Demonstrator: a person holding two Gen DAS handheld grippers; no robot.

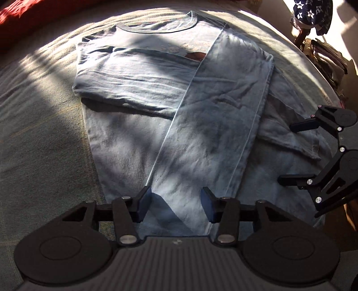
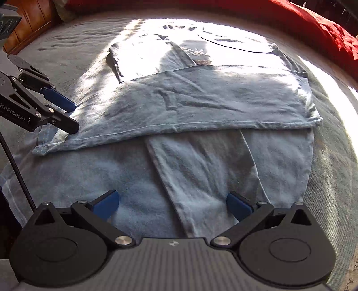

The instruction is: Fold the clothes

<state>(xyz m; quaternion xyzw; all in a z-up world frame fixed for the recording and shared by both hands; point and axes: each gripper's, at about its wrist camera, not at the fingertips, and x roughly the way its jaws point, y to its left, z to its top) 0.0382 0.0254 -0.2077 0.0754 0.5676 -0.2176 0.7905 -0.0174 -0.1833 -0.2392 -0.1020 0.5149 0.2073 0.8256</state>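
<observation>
A light blue long-sleeved T-shirt (image 1: 125,143) lies flat on the bed, its dark collar (image 1: 156,30) at the far end. One sleeve (image 1: 134,78) is folded across the chest. A side panel (image 1: 223,112) is folded diagonally over the body, and the other sleeve (image 1: 290,138) sticks out from under it. My left gripper (image 1: 176,206) is open just above the panel's lower end, with nothing pinched. My right gripper (image 2: 173,207) is open over the sleeve (image 2: 201,179) near its cuff. Each gripper shows in the other's view: the right gripper (image 1: 285,154) and the left gripper (image 2: 75,118).
The bed has a grey-green cover (image 1: 44,134). A red blanket (image 2: 313,26) lies beyond the collar. A wooden headboard (image 2: 29,22) stands at one corner. A dark star-patterned garment (image 1: 313,13) and piled things (image 1: 326,58) sit off the bed's right side.
</observation>
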